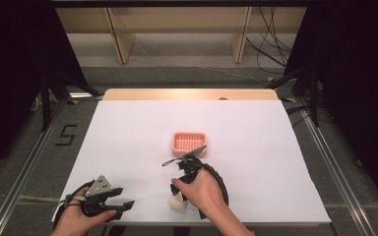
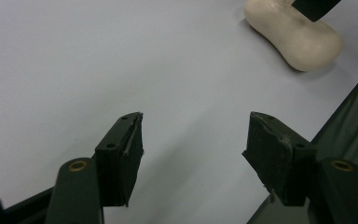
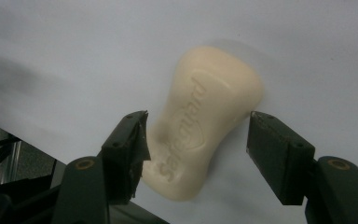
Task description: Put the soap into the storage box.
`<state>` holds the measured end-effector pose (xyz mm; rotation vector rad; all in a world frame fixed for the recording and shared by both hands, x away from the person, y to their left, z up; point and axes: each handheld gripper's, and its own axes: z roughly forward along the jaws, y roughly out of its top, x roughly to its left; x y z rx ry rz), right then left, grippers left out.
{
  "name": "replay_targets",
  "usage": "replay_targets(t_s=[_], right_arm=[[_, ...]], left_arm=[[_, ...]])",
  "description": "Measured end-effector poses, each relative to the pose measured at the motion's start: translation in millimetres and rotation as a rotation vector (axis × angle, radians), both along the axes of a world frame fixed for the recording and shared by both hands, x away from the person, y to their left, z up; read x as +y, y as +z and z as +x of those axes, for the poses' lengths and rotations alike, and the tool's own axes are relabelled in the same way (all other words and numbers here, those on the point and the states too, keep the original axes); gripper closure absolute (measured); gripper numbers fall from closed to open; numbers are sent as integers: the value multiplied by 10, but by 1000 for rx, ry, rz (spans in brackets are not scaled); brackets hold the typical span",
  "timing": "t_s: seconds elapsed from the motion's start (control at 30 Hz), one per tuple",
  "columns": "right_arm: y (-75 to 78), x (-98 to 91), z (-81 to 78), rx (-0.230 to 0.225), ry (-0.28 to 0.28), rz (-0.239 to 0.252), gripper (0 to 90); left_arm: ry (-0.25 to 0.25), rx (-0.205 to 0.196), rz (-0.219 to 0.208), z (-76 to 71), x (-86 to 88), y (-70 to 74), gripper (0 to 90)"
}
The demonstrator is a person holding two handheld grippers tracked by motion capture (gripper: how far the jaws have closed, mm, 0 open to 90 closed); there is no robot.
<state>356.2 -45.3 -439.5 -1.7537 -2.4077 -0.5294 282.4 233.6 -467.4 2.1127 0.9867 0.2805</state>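
High view first: a pink soap dish (image 1: 190, 142) with a ribbed, slotted floor sits near the middle of the white table (image 1: 128, 132), and nothing lies in it. The bar of soap (image 1: 178, 202) rests on the white surface close to the near edge, well apart from the dish and on the person's side of it, mostly covered by the right hand (image 1: 203, 189).

Right gripper view shows the soap (image 3: 205, 116) as a cream, waisted bar lying flat with its embossed lettering facing up. Its long axis runs diagonally in that view, from the lower left by the left jaw up to the rounded end at the upper right. The right gripper (image 3: 196, 140) is spread, its jaws standing either side of the bar's lower half; the left jaw sits just beside or against the soap's edge, while the right jaw stands clear with bare table between, so the bar is not gripped.

Left gripper view has the left gripper (image 2: 196, 135) released as well, jaws wide apart over bare white surface with nothing between them. The soap (image 2: 298, 39) appears at the upper right of that view, its long axis slanting down to the right. From above, the left gripper (image 1: 120, 204) lies near the table's front-left corner.
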Motion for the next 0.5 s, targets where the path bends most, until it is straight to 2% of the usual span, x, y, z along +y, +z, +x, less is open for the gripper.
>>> replay_targets(t_s=[0.03,0.07,0.1,0.13,0.17,0.2,0.23,0.27,0.3,0.37,0.4,0.43,0.5], right_arm=[[9,25,-11,26,-34,-17,380],[-1,36,-10,33,-37,-15,376],[-2,26,1,40,-10,-16,373],[-5,36,1,41,-14,-11,373],[-29,49,0,11,-11,-3,369],[-6,69,0,68,-36,-35,363],[-26,78,-2,44,-42,-32,354],[-40,83,3,47,-37,-41,343],[-52,101,-2,54,-54,-43,339],[-64,113,8,59,-48,-40,346],[-73,101,22,56,-2,-43,344],[-55,137,11,91,-42,-52,343],[-94,136,31,63,-2,-47,343]], left_arm=[[-1,0,0,1,0,0,359],[-2,0,1,1,0,0,358],[-2,-1,4,-1,1,2,358],[-3,-2,0,-2,0,2,358],[-16,-11,6,7,6,4,358],[-15,-10,5,6,5,4,358],[-20,-11,14,8,11,7,359],[-17,-10,9,6,6,5,359],[-17,-11,7,4,5,5,359],[-19,-10,10,4,7,9,359],[-19,-11,9,4,7,9,359],[-19,-10,9,5,7,10,359],[-17,-13,7,5,5,4,359]])
